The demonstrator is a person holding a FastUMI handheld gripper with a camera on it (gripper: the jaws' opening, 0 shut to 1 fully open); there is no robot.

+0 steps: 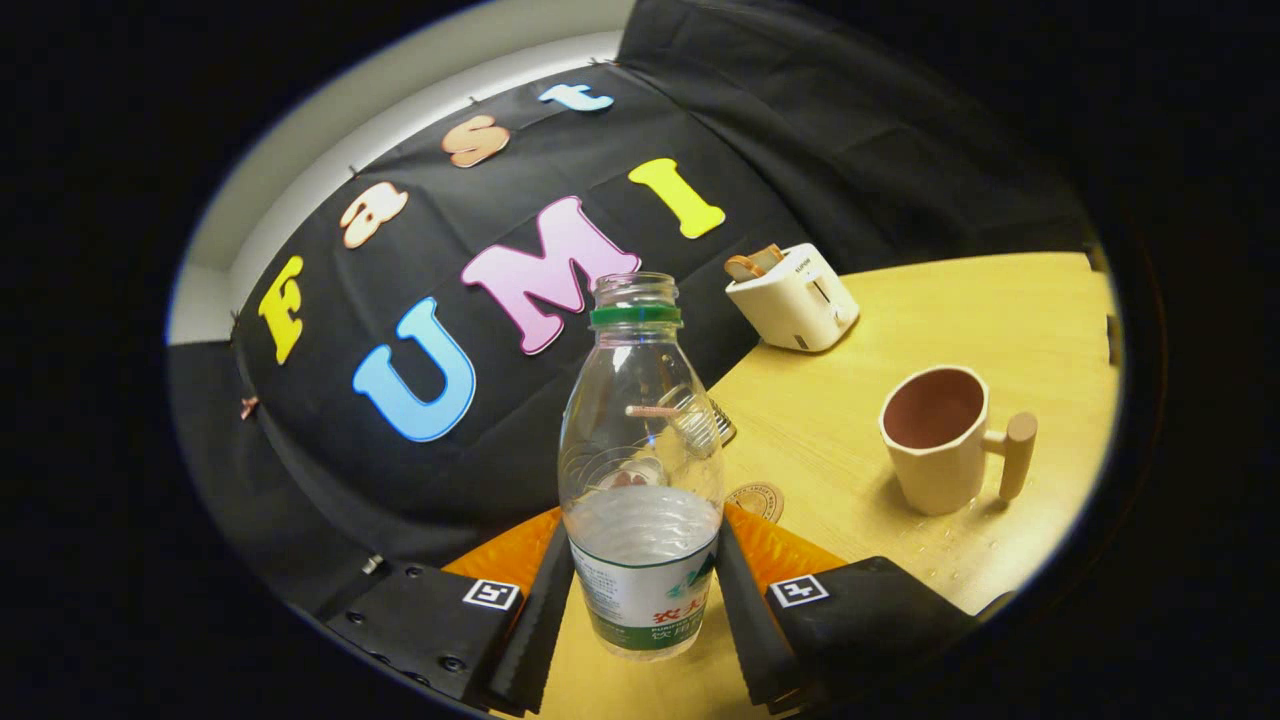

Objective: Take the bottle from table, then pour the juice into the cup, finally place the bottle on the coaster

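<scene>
Bottle: clear plastic bottle (640,470) with green neck ring, no cap, printed label low on the body, roughly a third full of clear liquid; sits between the 2 fingers, lifted or tilted with the view.
Claw: gripper (645,610) pinching the bottle at label height, both fingers pressed on its sides.
Bottle axis: long axis runs straight away from the fingers, mouth at the far end, close to upright relative to the claw.
Cup: cream faceted ceramic cup (935,440) with brown inside and a wooden peg handle, stands on the pale wooden table (1000,320), off to the right of the bottle and beyond the fingers, well apart.
Key relation: cup mouth lies right of the bottle mouth, so my guess is the pour needs a shift right, then a tip toward the cup.
Coaster: round brown coaster (758,498) just behind the bottle, partly hidden, between bottle and cup.
Hand pose: whole view is rolled, table slopes; gripper looks tilted.
Other: cream toaster (795,297) at the far table edge.
Stage: bottle taken, pour not yet started, I judge.
</scene>
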